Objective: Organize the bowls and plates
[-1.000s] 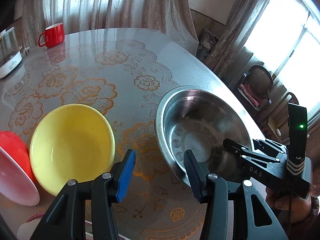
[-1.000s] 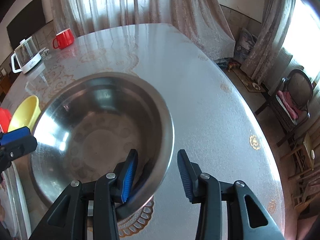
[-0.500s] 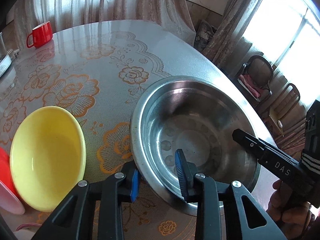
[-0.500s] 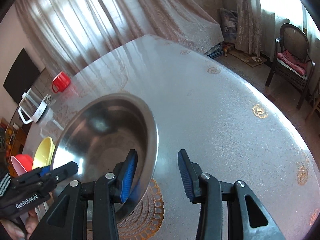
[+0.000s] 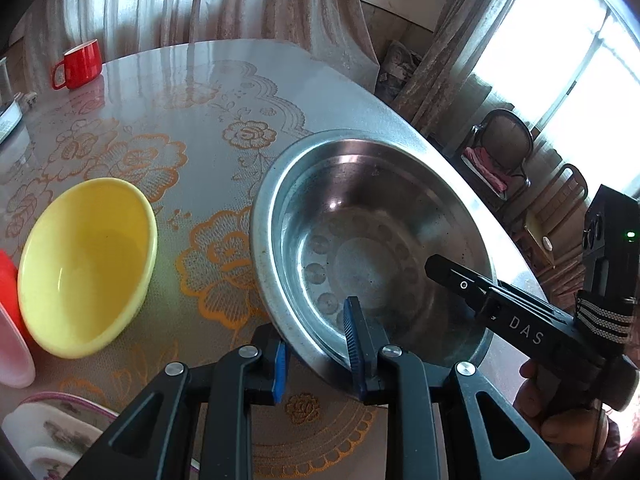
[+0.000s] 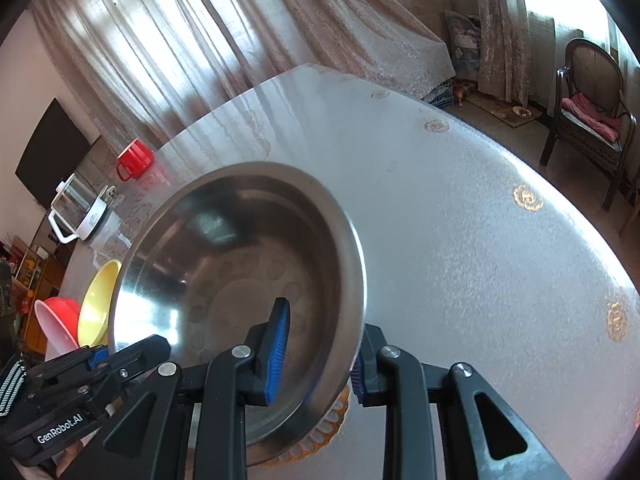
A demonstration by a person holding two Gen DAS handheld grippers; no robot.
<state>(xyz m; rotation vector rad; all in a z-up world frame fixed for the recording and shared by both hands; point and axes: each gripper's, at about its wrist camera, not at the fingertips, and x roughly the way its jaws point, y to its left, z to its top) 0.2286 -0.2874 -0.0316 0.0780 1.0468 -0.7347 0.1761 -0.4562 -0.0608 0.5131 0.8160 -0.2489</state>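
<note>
On a floral-clothed round table, a steel basin sits right of a yellow bowl. The left gripper and right gripper each straddle its near rim, jaws narrowed, contact unclear. Uneven lifting could tip the slick basin.

We see a round table under a glossy floral cloth. Behind the table hang pale lace curtains, lit from outside. To the right of it, a dark wooden chair holds a pink cushion by a bright window. Left of it, a black screen hangs on the wall.
</note>
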